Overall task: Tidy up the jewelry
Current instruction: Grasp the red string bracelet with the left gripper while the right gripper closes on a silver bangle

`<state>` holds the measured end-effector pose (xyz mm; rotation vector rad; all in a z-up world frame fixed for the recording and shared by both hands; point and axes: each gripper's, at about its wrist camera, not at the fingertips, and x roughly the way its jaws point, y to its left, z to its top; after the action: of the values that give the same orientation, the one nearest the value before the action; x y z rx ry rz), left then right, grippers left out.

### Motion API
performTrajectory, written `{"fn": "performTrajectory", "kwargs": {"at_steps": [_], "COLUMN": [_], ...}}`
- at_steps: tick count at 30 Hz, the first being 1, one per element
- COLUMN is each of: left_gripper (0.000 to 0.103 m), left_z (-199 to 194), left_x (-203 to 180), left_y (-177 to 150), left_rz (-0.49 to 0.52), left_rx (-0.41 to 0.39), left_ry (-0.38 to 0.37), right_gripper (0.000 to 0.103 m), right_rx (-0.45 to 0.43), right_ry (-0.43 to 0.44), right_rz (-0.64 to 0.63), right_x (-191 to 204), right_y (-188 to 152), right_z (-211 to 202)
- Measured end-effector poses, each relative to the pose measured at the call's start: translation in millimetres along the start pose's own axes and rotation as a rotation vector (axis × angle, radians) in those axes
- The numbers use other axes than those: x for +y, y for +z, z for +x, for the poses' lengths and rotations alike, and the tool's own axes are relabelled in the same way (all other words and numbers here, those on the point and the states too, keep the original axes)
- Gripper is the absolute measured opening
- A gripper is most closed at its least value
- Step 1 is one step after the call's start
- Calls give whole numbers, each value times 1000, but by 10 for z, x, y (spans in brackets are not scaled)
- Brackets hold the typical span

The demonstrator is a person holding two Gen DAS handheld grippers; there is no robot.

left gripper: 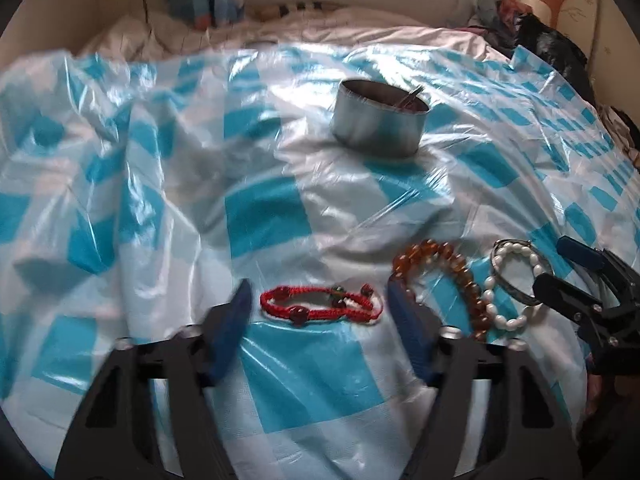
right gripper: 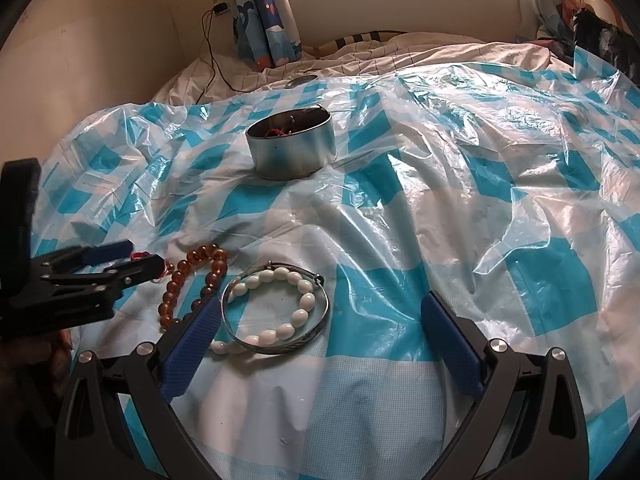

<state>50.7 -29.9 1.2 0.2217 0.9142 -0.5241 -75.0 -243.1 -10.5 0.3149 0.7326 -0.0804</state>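
Observation:
A red cord bracelet [left gripper: 320, 307] with dark beads lies on the blue-and-white checked plastic sheet [left gripper: 264, 220]. My left gripper [left gripper: 318, 294] straddles it, and neither blue pad touches the cord. To the right lie an amber bead bracelet [left gripper: 464, 276], a white bead bracelet [left gripper: 489, 285] and a silver bangle [right gripper: 280, 350]. My right gripper [right gripper: 320, 304] stands open over the bangle and the white bead bracelet [right gripper: 308, 300]. Its left finger covers part of the amber bead bracelet [right gripper: 172, 284]. A round metal tin [left gripper: 376, 128] further back holds some jewelry, including a red cord.
The sheet covers a soft, rumpled bed and is wrinkled all over. Pale bedding [right gripper: 400, 52] shows beyond it, with a black cable [right gripper: 210, 64] at the left. Patterned curtains [right gripper: 264, 20] hang at the back wall. Dark clothes [left gripper: 552, 48] are heaped at the far right.

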Motion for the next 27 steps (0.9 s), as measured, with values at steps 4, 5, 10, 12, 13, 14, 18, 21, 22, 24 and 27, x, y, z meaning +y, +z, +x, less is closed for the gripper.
{"fn": "performTrajectory", "kwargs": {"at_steps": [4,5,10,12,13,14,18,21,22,24,27], "left_gripper": [24,20,12,11,11,11,11,11,12,12,12], "left_z": [35,27,-68,-126,-154,-173,-209,-180,-150,-123,-104], "left_x": [201,228,244,239,244,253,287,287,272,249,227], "left_y": [-50,-63,-145,-168,-173,-176,-177,-199,-204,-210,-211], "left_rz": [-106,-119,-112,-106,-105,-106,-116,-112,-105,-96,-86], "left_rx": [31,33,24,11,6,2,-9,11,22,30,37], "left_ry": [-40,-55,-85,-82,-80,-79,-75,-66,-57,-47,-35], "right_gripper": [96,96,96,96,96,96,96,96,96,96,95], "right_rx": [-2,-2,-3,-5,-6,-6,-9,-32,-52,-104,-111], "right_ry": [3,2,6,9,10,11,18,27,23,15,36], "right_rz": [2,2,4,6,7,7,11,19,21,4,-46], "right_x": [7,4,1,7,3,21,-18,-21,-25,18,116], "right_y": [2,2,5,5,4,2,0,-5,-12,-32,-21], "right_z": [3,3,0,-2,-3,-1,-21,-70,-110,-208,-226]}}
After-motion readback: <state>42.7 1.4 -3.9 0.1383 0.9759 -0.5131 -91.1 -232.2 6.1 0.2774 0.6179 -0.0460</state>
